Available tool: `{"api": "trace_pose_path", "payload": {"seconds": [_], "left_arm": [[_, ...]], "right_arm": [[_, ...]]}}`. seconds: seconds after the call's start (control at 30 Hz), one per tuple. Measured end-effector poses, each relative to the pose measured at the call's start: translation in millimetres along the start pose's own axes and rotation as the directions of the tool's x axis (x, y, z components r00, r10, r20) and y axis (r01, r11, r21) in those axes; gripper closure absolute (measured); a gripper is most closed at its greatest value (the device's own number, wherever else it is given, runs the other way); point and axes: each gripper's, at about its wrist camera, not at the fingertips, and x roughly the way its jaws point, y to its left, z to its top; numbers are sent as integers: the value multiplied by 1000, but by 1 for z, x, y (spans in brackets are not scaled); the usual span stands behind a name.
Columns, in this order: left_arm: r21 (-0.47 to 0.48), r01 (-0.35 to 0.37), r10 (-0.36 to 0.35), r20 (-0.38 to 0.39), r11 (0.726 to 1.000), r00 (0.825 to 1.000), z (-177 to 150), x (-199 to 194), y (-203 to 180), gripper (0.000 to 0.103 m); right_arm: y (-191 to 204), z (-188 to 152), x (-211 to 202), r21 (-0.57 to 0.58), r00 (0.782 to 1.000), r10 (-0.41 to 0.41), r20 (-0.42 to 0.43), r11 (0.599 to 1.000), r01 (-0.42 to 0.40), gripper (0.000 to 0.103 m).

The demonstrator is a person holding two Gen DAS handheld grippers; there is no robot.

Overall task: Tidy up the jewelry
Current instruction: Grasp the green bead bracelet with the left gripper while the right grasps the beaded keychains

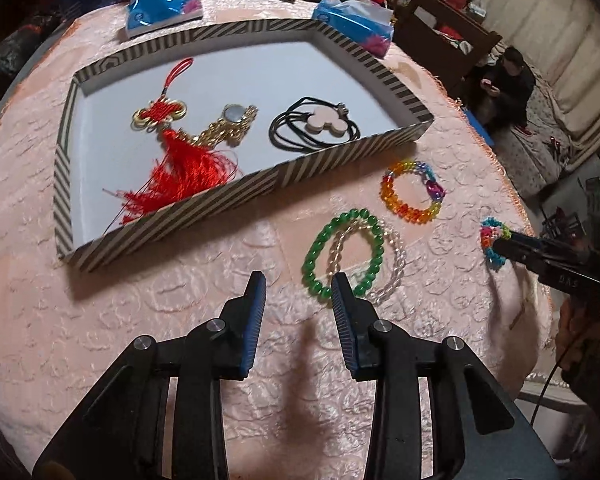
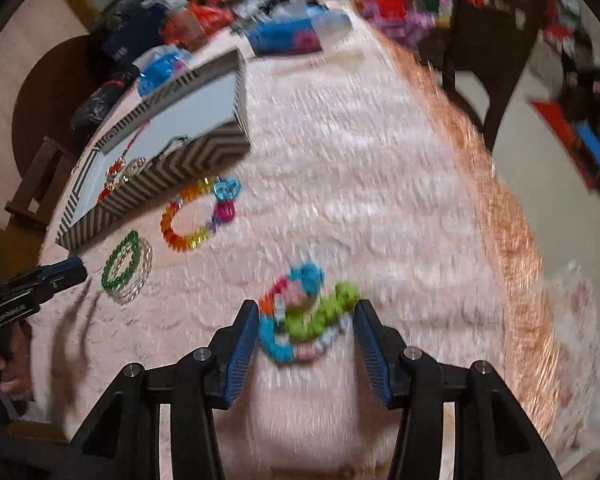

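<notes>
My left gripper (image 1: 299, 280) hangs spread and empty just beside the green bead bracelet (image 1: 342, 256); my right gripper (image 2: 306, 312), also spread, straddles the bright woven bracelet (image 2: 304, 312) without pinching it. Next, probably: close, lift, carry to the striped tray (image 1: 236, 196). Pink quilted bench (image 1: 160, 300), cluttered room.

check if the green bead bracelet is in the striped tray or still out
Out: the green bead bracelet lies on the pink tablecloth, outside the striped tray.
</notes>
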Motion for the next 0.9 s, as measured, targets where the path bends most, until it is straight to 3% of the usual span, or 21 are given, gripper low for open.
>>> {"api": "trace_pose_path", "payload": {"seconds": [0.1,0.17,0.23,0.5,0.63,0.7,0.77,0.9], "left_arm": [[-3,-6,6,0,1000,1000,-3,-3,0,70],[-3,-2,2,2,1000,1000,-3,-4,-1,70],[-2,12,-12,0,1000,1000,-2,-3,-2,70],[34,62,-61,-30,997,998,11,16,-17,70],[43,41,-39,-40,998,998,18,30,-22,70],[25,39,-38,-48,999,998,18,34,-19,75],[12,37,-37,-42,999,998,18,34,-14,89],[-20,72,-72,-46,997,996,15,31,-6,91]], "right_arm": [[6,4,6,-42,999,-27,25,999,28,62],[10,4,7,-90,999,-42,32,995,44,78],[10,4,8,-95,1000,-17,25,995,19,85],[13,-10,1,-91,999,-36,30,995,38,84],[15,-10,1,-105,998,-48,28,993,51,84],[14,-10,0,-100,999,-42,24,994,44,84],[13,-9,1,-95,999,-35,20,995,36,84],[12,-9,1,-92,999,-30,20,995,31,84]]}}
